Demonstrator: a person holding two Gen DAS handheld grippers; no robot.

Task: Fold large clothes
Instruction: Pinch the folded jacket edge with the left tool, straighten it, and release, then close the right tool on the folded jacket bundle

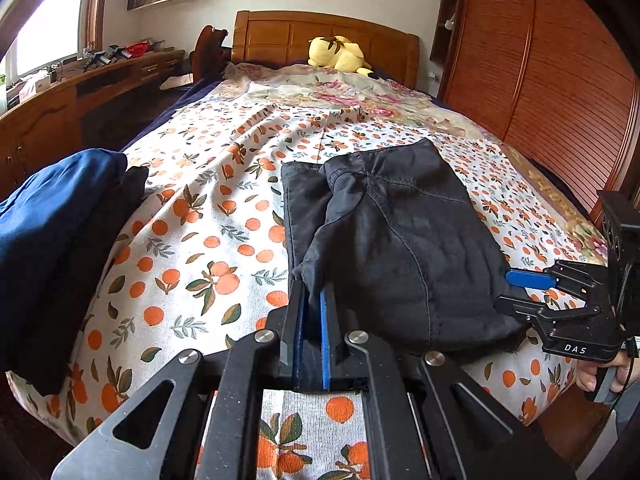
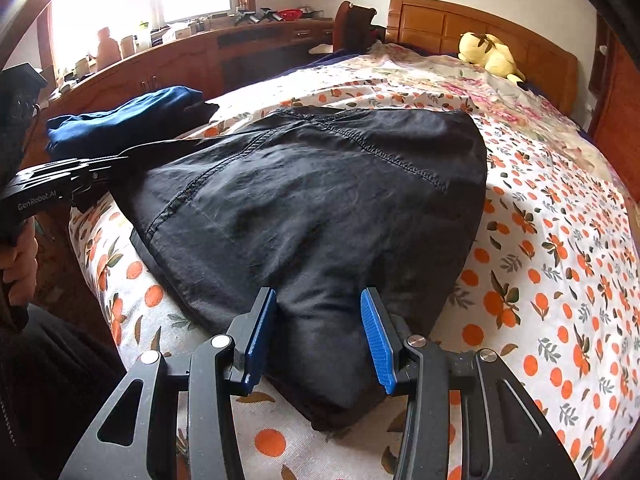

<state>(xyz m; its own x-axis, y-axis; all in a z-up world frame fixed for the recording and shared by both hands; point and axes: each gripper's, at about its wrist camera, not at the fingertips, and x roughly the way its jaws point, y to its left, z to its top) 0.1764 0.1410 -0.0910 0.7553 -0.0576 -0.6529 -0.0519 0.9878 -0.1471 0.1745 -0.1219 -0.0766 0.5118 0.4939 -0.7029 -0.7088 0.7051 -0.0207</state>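
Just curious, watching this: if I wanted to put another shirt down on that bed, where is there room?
Bare bedspread lies between the blue pile and the black garment, and beyond it toward the yellow plush toy. The near edge is crowded by both grippers.

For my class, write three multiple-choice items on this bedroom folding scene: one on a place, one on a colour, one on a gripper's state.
1. Where is the yellow plush toy?
A. by the headboard
B. on the desk
C. on the dark garment

2. What colour is the clothes pile beside the dark garment?
A. red
B. blue
C. white

3. How is the left gripper?
A. wide open
B. shut on fabric
C. out of sight

Answers: 1 A, it lies at the bed's far end; 2 B, navy cloth shows; 3 B, its pads pinch the garment's edge.
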